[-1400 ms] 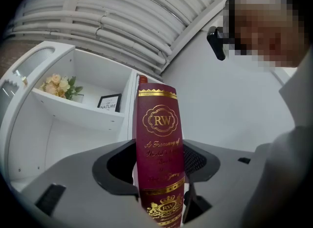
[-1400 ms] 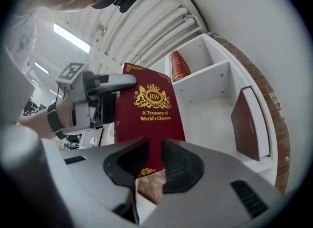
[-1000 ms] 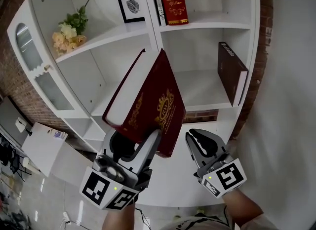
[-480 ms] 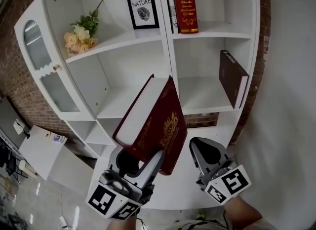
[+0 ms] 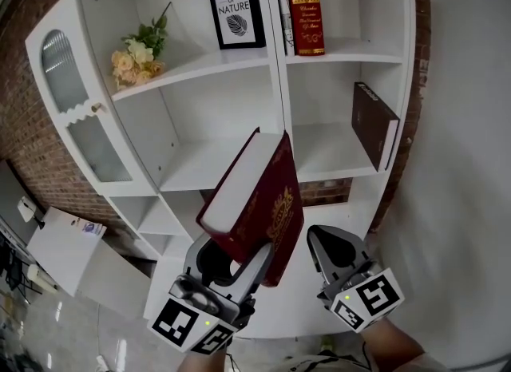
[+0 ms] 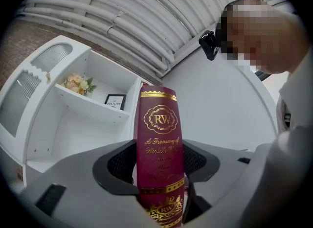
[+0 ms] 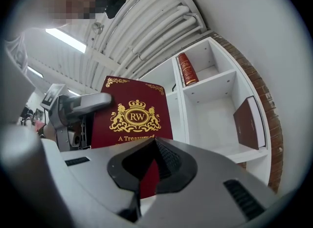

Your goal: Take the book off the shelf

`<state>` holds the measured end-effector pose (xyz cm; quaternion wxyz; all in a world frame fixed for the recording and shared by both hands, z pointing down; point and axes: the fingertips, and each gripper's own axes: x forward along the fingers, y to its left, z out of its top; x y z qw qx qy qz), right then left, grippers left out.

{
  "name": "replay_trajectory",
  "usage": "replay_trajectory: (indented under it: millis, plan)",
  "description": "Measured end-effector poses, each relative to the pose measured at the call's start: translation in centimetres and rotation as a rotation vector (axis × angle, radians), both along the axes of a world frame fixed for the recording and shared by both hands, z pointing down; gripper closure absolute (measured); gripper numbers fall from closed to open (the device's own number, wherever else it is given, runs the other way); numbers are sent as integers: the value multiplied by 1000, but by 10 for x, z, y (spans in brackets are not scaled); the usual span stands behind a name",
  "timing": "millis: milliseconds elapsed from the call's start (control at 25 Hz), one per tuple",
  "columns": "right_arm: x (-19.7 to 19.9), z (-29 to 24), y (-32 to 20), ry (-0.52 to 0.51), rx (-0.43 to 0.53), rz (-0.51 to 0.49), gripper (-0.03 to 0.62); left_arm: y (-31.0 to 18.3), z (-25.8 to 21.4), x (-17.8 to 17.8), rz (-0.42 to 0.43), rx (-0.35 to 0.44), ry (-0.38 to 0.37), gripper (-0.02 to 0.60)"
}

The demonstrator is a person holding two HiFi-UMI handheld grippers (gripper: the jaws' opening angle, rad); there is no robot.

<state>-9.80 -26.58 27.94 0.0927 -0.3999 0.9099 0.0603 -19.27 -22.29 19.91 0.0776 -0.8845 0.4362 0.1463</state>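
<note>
A thick dark-red book [image 5: 257, 203] with gold print is held off the white shelf unit [image 5: 275, 83], in front of its middle compartments. My left gripper [image 5: 238, 257] is shut on the book's lower end, spine toward its camera. In the left gripper view the book's spine [image 6: 160, 139] stands upright between the jaws of my left gripper [image 6: 161, 175]. My right gripper [image 5: 329, 241] hangs just right of the book, apart from it, shut on nothing. In the right gripper view the book's front cover [image 7: 134, 117] fills the space behind the closed tips of my right gripper [image 7: 154, 146].
A second red book [image 5: 305, 7] stands on the top right shelf. Below it a dark brown book [image 5: 375, 123] leans against the side wall. A framed picture [image 5: 237, 11] and flowers [image 5: 140, 49] occupy the upper left shelf. A white box [image 5: 64, 244] sits on the floor at left.
The left gripper has drawn the book lower and further out from the shelf. The right gripper's jaws, slightly parted a second ago, now meet.
</note>
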Motion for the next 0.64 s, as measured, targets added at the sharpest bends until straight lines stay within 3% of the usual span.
replay_trajectory:
  millis: [640]
  plan:
    - [-1,1,7,16,9,8,577,4,-1,3,0,4,5,311]
